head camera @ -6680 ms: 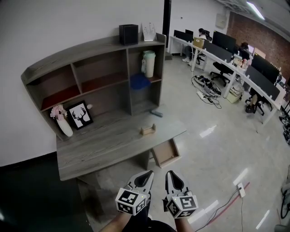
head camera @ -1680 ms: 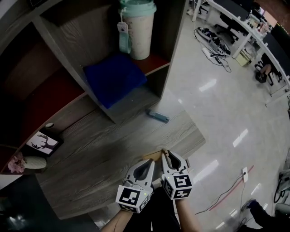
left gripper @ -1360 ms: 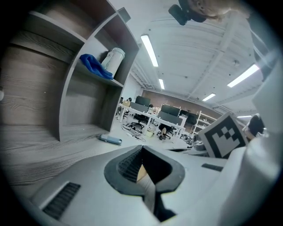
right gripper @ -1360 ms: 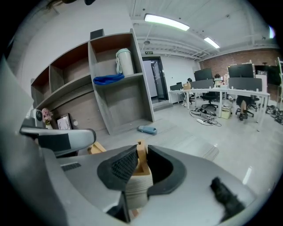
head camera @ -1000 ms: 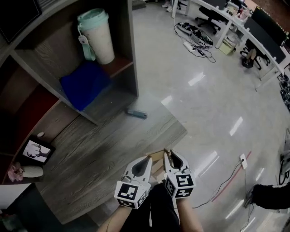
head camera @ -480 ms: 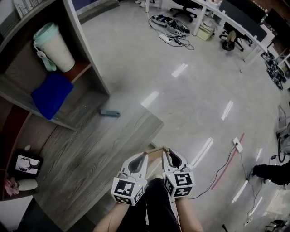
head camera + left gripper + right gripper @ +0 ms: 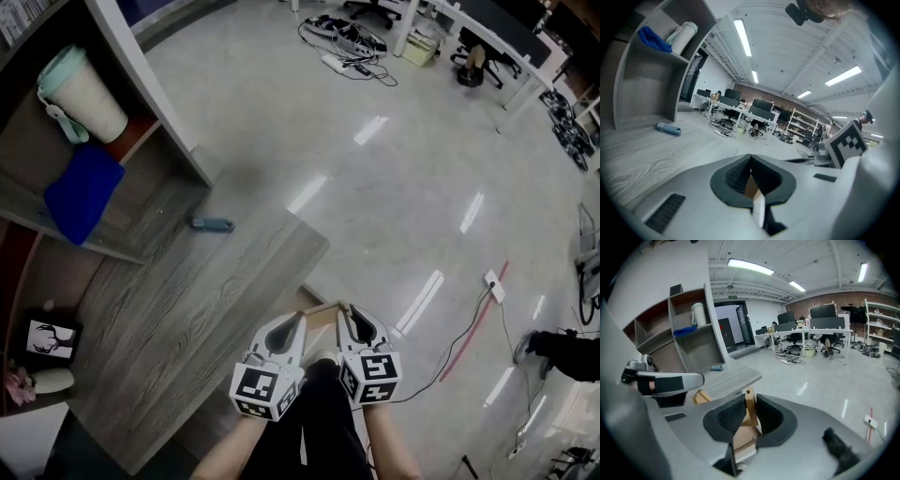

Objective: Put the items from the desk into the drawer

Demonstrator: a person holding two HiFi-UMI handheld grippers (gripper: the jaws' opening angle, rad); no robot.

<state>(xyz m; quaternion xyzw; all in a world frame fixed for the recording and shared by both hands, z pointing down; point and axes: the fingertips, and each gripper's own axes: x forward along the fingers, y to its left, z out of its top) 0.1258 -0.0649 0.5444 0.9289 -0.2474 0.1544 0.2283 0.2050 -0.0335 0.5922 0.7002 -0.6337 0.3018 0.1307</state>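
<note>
**Two grippers share a wooden holder off the desk's front corner**

The polished grey floor (image 7: pixel 394 187) spreads out beyond the desk, glossy and streaked with reflected ceiling lights. The desk (image 7: pixel 187 319) has a grey top with a coarse wood grain and a squared corner. A shelf unit (image 7: pixel 159 159) of the same grained board rises from the desk's back edge.

In the shelf unit above the desk lies a soft, rumpled blue cloth (image 7: pixel 82 190). Beside the cloth stands a tapered cream cup (image 7: pixel 80 94) with a mint lid. A small dark picture frame (image 7: pixel 49 339) stands at the desk's far left end.

Just off the desk's front corner, the left gripper (image 7: pixel 296 323) and the right gripper (image 7: pixel 347 314) sit side by side. Both have smooth pale shells.

The right gripper's ribbed black fingers (image 7: pixel 729 418) are narrowed onto a thin panel of the wooden holder (image 7: pixel 322 312), a light, flat-sided piece of pale wood. The left gripper's fingers (image 7: pixel 736 176) pinch another thin edge of it. It is held clear of the desk.

A short blue tube (image 7: pixel 212 224) lies near the desk's back edge, at the foot of the shelf unit.
</note>
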